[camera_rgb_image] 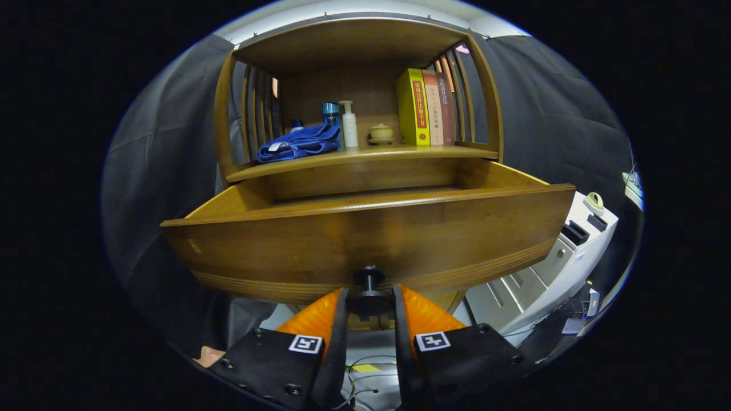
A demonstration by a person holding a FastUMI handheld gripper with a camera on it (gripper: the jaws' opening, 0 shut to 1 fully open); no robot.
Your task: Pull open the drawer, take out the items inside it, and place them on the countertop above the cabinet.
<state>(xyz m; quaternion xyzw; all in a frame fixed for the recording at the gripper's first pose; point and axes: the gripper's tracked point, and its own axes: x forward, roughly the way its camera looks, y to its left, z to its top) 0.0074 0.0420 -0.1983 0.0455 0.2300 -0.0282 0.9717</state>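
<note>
The gripper (pixel 370 302) pinched the dark knob (pixel 369 285) on the drawer (pixel 365 240) front, both fingers pressing its sides. The drawer stood pulled out beneath the tabletop (pixel 365 155); stiff, heavy wood, likely sliding smoothly, the small round knob its sole hold. Its contents were hidden.

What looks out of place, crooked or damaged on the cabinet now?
Nothing stands out. The drawer is pulled out evenly, and the gripper has its jaws closed on the drawer knob. On the countertop, the blue cloth, bottles and books look orderly.
</note>
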